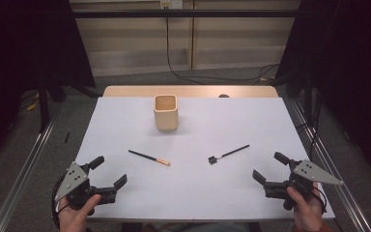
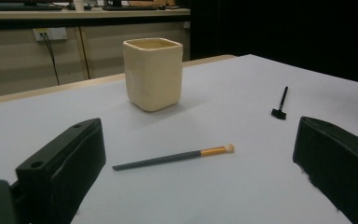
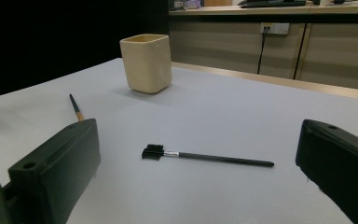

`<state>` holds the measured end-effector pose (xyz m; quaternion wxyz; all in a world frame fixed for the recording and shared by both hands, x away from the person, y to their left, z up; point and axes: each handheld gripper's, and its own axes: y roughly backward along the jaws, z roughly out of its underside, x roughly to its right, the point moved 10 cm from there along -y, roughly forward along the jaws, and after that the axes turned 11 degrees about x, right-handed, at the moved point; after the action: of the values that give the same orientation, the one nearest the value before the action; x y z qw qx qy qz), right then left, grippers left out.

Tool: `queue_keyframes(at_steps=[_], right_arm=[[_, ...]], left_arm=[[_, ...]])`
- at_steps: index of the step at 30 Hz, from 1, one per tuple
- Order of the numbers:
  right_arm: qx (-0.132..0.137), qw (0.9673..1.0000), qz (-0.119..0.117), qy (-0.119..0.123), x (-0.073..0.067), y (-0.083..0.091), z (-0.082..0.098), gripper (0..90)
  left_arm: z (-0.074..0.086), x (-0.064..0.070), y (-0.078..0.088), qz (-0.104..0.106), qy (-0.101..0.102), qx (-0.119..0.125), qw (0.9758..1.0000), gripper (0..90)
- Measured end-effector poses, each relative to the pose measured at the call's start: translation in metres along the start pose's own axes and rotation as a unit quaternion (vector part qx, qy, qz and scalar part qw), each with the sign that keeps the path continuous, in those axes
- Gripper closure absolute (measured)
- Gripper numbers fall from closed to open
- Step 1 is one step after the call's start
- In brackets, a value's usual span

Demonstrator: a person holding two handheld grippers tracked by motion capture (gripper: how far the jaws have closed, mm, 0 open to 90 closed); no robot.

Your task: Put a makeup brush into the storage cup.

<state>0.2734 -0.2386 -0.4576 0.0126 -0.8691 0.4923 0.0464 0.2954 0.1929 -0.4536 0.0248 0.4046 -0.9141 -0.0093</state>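
A slim brush with a dark handle, gold ferrule and pale tip (image 1: 149,157) is lying flat on the white counter (image 1: 193,193), left of centre, its pale tip pointing toward the middle of the surface; in the left gripper view the same brush (image 2: 173,157) is lying crosswise just ahead of the jaws, nothing touching it. To its right, well apart, a black comb-headed brush (image 1: 228,154) is lying flat too, its head nearer the person and its thin handle angling away to the right; in the right gripper view it (image 3: 207,157) is resting just ahead of that gripper's jaws, head to the left. Behind and between the two brushes a cream square cup (image 1: 166,112) is standing upright near the far edge of the counter, its mouth open to the top. The left gripper (image 1: 110,172) is hovering at the near left corner, held in the person's left hand (image 1: 77,212), released, with the jaws spread wide and nothing between them. The right gripper (image 1: 269,168) is sitting at the near right corner in the right hand (image 1: 306,209), likewise released, jaws wide apart and holding nothing.
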Motion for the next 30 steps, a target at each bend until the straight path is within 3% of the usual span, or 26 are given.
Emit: queue_keyframes(at_steps=[16, 21, 30], right_arm=[[0.005, 1.0000, 0.003, -0.003, -0.001, 0.001, -0.002, 0.0], [0.004, 1.0000, 0.000, -0.004, -0.002, 0.001, -0.002, 0.0], [-0.002, 1.0000, -0.002, -0.001, -0.001, 0.001, 0.000, 0.0]], left_arm=[[-0.002, 0.008, -0.002, 0.021, 0.001, -0.004, 0.9998, 3.0], [-0.006, 0.008, -0.008, 0.021, -0.004, -0.005, 0.9998, 2.2], [-0.009, 0.014, -0.023, 0.038, -0.016, -0.020, 0.9990, 2.8]])
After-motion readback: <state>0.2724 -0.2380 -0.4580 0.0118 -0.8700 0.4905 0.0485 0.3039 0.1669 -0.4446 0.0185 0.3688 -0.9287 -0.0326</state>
